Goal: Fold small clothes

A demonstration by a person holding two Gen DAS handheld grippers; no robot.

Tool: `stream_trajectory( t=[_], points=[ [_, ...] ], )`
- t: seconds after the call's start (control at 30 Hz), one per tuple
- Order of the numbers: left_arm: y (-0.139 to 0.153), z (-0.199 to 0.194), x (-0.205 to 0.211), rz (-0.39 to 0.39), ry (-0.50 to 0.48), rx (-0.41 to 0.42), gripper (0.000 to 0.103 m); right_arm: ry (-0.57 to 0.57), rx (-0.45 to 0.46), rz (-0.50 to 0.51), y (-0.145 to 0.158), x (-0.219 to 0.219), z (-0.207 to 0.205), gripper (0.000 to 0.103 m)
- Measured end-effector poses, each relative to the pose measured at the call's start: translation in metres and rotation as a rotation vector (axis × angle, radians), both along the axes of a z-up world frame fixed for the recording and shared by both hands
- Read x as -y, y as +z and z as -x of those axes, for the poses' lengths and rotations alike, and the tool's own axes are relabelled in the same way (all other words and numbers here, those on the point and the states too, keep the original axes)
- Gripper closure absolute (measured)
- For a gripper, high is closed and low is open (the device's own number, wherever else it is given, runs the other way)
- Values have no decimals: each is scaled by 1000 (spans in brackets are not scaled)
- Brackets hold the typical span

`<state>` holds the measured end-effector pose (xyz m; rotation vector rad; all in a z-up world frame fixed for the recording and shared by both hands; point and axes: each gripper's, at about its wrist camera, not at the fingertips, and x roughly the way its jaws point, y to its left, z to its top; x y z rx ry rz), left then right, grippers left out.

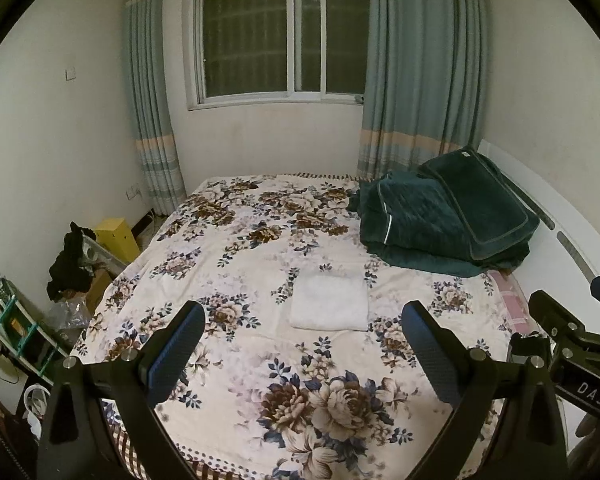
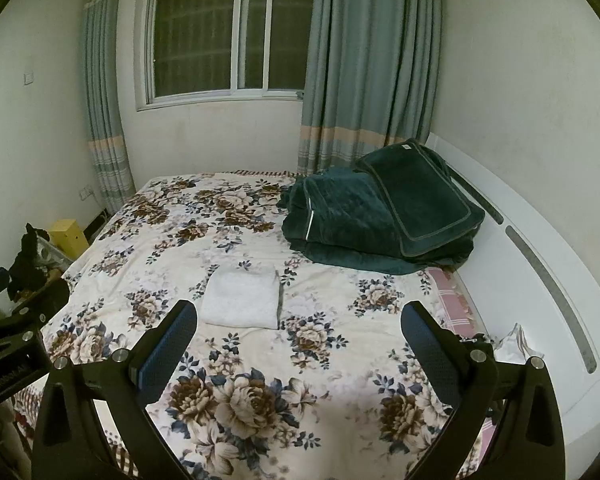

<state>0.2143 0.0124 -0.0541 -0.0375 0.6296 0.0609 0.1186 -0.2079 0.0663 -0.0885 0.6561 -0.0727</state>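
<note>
White folded cloth (image 1: 329,300) lies flat mid-bed on a floral bedspread (image 1: 260,240), a dark green quilt (image 1: 448,220) heaped at its two o'clock. Left gripper (image 1: 302,324) and right gripper (image 2: 298,322) hover above the near edge, jaws spread wide, empty, the cloth at twelve o'clock beyond them.

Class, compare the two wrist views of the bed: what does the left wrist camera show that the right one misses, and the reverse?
Left only: a shelf of clutter at the bedside and the right gripper at the frame edge.
Right only: the headboard's long stretch, and the left gripper at the edge.
Both: the folded white cloth on the floral bedspread, the green blanket, the window, and open jaws.
</note>
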Motion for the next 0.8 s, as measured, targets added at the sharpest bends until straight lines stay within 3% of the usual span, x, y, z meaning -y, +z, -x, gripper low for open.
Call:
stream_trajectory(
  t=[0.8],
  points=[
    [9,3,-7,-9,20,-4,3,-2,1,3,-5,-11,7,0]
  ],
)
